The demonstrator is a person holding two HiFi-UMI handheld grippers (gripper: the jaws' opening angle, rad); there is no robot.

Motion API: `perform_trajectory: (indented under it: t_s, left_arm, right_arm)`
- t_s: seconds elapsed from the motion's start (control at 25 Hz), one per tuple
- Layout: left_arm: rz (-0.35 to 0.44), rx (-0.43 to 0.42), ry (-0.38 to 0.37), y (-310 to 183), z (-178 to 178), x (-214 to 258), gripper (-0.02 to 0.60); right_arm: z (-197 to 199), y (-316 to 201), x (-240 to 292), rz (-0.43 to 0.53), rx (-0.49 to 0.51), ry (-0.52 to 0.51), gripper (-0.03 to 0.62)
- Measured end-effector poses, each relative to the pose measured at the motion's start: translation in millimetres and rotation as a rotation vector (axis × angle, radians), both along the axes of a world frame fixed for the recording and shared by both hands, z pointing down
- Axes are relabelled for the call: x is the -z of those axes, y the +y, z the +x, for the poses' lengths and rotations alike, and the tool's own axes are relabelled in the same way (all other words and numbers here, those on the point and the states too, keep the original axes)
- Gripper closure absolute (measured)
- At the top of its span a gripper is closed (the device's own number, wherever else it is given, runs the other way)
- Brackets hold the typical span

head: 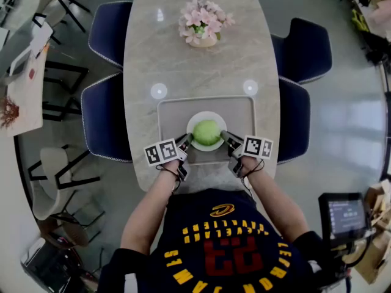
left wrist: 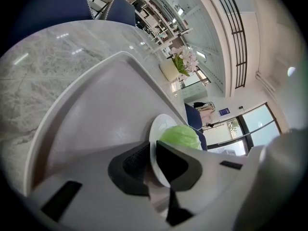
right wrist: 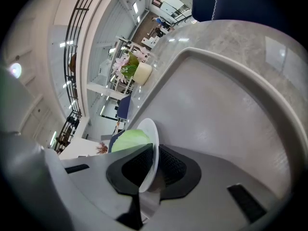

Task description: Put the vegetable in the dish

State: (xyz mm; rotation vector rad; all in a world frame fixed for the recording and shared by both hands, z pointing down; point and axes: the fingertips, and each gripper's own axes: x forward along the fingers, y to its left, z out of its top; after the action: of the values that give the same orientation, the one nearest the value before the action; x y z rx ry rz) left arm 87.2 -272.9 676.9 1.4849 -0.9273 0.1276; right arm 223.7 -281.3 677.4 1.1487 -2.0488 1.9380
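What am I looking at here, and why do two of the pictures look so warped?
There is no robot here: a person holds a two-jaw gripper in each hand. The head view comes from a camera on the person's head, looking down. The other two come from wide-angle cameras riding on the grippers, hence the warping. On the marble table lies a grey tray, with a pot of flowers further off. At the tray's near edge is a white plate carrying a green cabbage. The left gripper and right gripper pinch its rim from opposite sides.
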Motion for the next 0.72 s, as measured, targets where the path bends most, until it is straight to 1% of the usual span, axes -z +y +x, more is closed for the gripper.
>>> perform_trajectory:
  t_s: [0.24,0.4,0.6,0.72]
  left_arm:
    - [0.014,-0.046,-0.066,-0.9,2.9,-0.7,0.548]
    - [0.015,-0.049,-0.085,-1.7,2.8,-0.8,0.548]
    - [0.022,-0.083,-0.166,-2.0,3.3,-2.8,0.541]
    - [0.036,-0.095,-0.186,-1.2,3.8,-2.7,0.541]
  right_arm:
    - [2.7,-1.3,-2.5,0.027,0.052,0.086,0.563]
    - [3.3,-2.5,-2.7,0.029,0.068,0.115,0.562]
    - [4.4,-3.5,-3.9,0.047,0.101,0.190,0.557]
    - [5.2,-3.5,-4.3,0.061,0.124,0.232,0.556]
